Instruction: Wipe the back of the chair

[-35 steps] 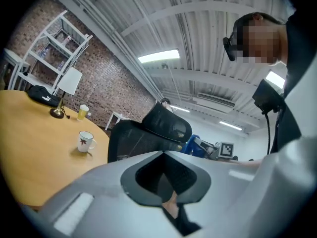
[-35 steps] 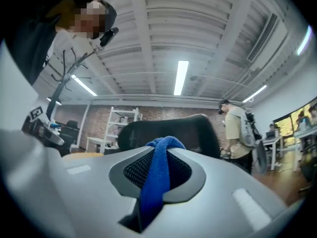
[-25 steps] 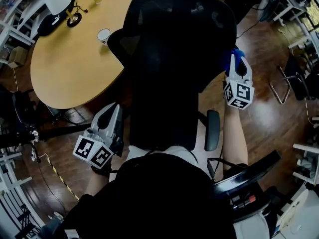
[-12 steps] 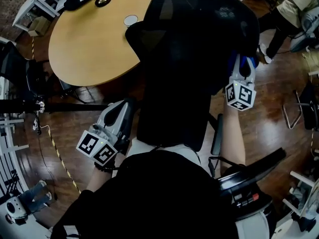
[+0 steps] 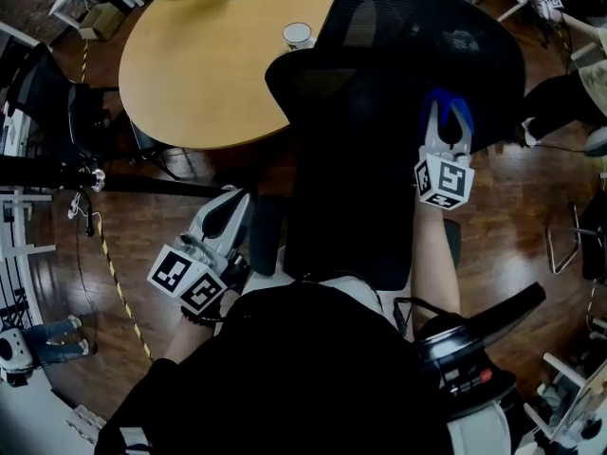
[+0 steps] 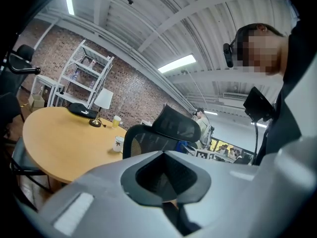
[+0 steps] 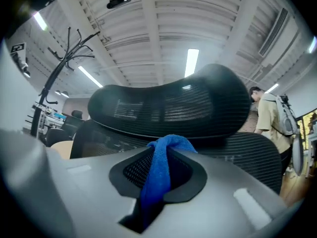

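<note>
Right gripper (image 5: pixel 446 129): jaws clamped on blue cloth (image 7: pixel 161 175), at upper right of chair back (image 5: pixel 360 159).
Left gripper (image 5: pixel 233 207): jaws together, empty, low beside chair back's left edge.

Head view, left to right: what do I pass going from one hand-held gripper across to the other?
left hand-held gripper → chair back → right hand-held gripper, shut on the blue cloth over the right part of the chair back.

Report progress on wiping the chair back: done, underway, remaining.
Done: the blue cloth is clamped in the right tongs. Underway: the cloth is up against the chair back, upper right side. Remaining: the mesh shows no wiped marks, so coverage is unclear; left tongs hang shut, empty.
</note>
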Demonstrator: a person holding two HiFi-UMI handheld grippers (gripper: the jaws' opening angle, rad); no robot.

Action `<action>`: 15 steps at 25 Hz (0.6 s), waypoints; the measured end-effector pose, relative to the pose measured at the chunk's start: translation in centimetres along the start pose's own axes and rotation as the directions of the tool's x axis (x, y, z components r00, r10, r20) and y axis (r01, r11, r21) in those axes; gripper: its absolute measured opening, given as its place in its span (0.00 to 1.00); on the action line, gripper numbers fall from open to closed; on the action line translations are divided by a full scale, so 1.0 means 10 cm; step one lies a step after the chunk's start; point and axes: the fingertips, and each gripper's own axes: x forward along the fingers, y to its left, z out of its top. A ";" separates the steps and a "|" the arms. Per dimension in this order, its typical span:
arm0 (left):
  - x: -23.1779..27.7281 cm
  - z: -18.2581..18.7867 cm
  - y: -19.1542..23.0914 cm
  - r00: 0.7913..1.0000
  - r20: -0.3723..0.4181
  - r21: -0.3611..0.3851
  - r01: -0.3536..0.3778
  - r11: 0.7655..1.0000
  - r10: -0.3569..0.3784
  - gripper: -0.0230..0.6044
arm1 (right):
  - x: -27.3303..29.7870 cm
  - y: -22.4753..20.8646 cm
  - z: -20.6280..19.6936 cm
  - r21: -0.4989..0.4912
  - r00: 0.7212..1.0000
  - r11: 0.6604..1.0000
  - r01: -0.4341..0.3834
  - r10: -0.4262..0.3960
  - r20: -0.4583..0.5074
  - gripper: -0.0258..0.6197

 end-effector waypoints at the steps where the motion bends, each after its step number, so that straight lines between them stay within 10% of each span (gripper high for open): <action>1: -0.03 0.01 0.04 1.000 0.002 0.002 -0.006 1.000 0.006 0.05 | 0.08 0.20 0.01 -0.008 0.999 0.999 -0.039 0.039 0.002 0.11; 15: -0.64 0.07 0.59 0.996 0.018 -0.017 -0.093 0.996 0.093 0.05 | 0.55 3.18 0.26 -0.024 0.863 0.865 -0.501 0.502 0.060 0.11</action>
